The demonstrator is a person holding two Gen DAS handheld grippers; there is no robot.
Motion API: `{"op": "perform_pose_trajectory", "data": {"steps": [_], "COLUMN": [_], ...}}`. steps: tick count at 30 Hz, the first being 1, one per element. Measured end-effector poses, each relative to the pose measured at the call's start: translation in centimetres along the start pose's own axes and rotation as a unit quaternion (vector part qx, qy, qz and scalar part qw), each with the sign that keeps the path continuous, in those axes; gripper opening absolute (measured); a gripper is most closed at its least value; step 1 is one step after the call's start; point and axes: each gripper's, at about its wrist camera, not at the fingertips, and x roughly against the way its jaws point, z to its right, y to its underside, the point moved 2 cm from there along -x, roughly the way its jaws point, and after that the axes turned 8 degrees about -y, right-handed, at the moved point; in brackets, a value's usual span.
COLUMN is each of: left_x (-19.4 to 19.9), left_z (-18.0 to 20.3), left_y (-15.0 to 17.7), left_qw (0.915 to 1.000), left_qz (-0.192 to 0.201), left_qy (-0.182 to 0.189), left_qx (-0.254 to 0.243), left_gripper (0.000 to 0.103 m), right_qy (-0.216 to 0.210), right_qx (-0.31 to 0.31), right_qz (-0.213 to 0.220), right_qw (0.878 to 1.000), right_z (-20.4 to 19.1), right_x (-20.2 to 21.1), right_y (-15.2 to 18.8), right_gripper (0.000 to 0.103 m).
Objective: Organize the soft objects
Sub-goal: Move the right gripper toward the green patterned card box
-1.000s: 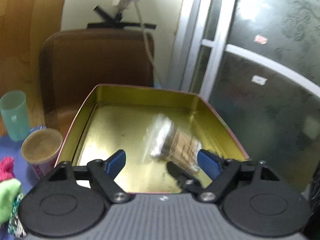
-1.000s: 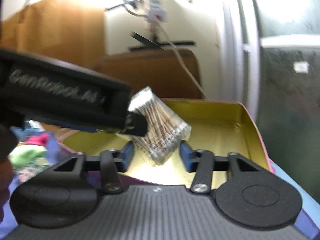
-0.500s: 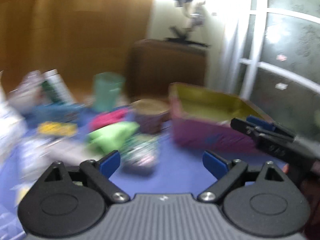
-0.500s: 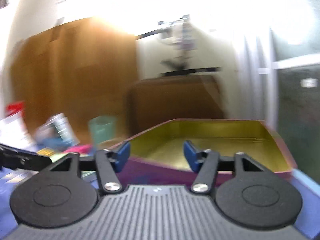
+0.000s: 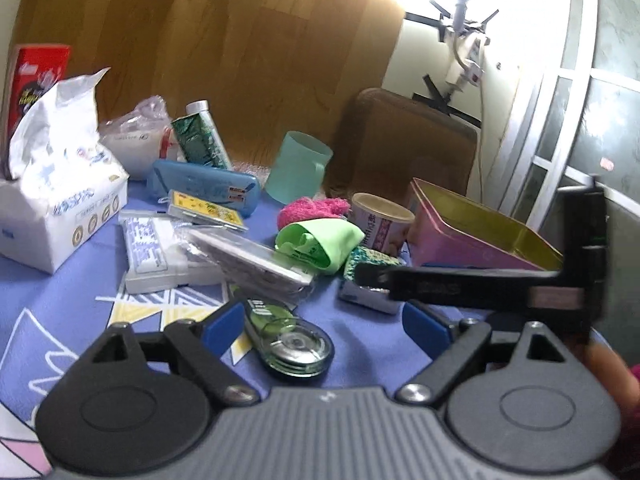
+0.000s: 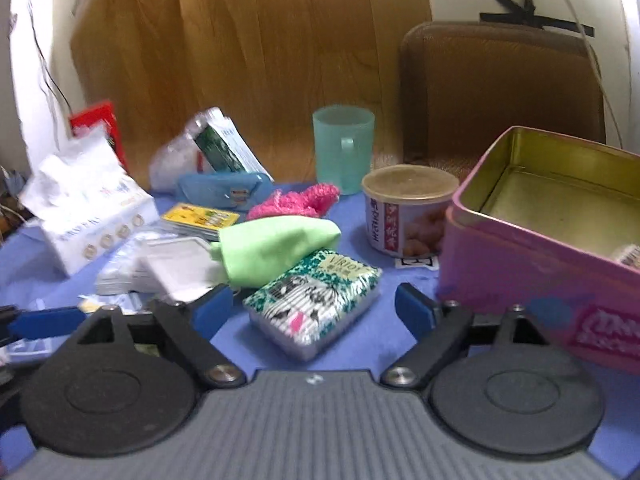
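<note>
Both tongs have swung away from the pink tin (image 6: 532, 276) and now face the cluttered blue counter (image 5: 72, 312); a second ago they hung over the tin with a bundle of cotton swabs between them. That bundle seems to be the pale thing just showing at the tin's inner right edge, though the view is too cut off to be sure.

The right tongs (image 6: 314, 308) have just been opening and stand spread, nothing between them; a patterned tissue pack (image 6: 314, 300) lies on the counter ahead of the gap, untouched. The left tongs (image 5: 323, 326) are likewise spread and empty, over a clear green tape dispenser (image 5: 290, 340).

A green cloth (image 6: 276, 246) lies against the tissue pack, with a pink knitted piece (image 6: 296, 200) behind it, near a round can (image 6: 408, 208) and a teal cup (image 6: 343, 148). A tissue box (image 5: 56, 192) sits at the far left.
</note>
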Motion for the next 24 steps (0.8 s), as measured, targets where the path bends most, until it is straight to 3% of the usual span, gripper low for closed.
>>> {"op": "perform_pose_trajectory", "data": {"steps": [3,4,7,15,19,24], "left_x": [-0.4,-0.6,-0.8,0.6,5.1,10.0], "left_z": [-0.3,-0.4,-0.5,-1.4,-3.2,-6.7], "left_y": [0.1,0.1,0.0,0.0,1.1,5.1], "left_qw": [0.9999,0.9998,0.9996,0.9998,0.9976,0.9820], "left_qz": [-0.010,-0.014,-0.020,-0.009,0.022,-0.019], "left_qy": [-0.007,-0.011,-0.012,-0.012,-0.057,-0.166], "left_qx": [0.010,0.012,0.014,0.015,-0.033,-0.089], "left_gripper": [0.089,0.089,0.089,0.091,0.096,0.096], "right_qy": [0.008,-0.003,0.001,-0.042,-0.052,-0.061], "right_qx": [-0.007,-0.015,-0.005,0.009,0.001,0.006], "right_qz": [-0.044,-0.042,-0.037,-0.020,-0.015,-0.015], "right_qw": [0.999,0.999,0.999,0.999,0.999,0.998], "right_z": [0.3,0.6,0.6,1.4,1.8,1.6], "right_x": [-2.5,-2.5,-1.7,4.3,4.7,4.8], "right_y": [0.1,0.1,0.6,4.1,4.3,4.4], "right_gripper": [0.087,0.074,0.059,0.057,0.057,0.058]}}
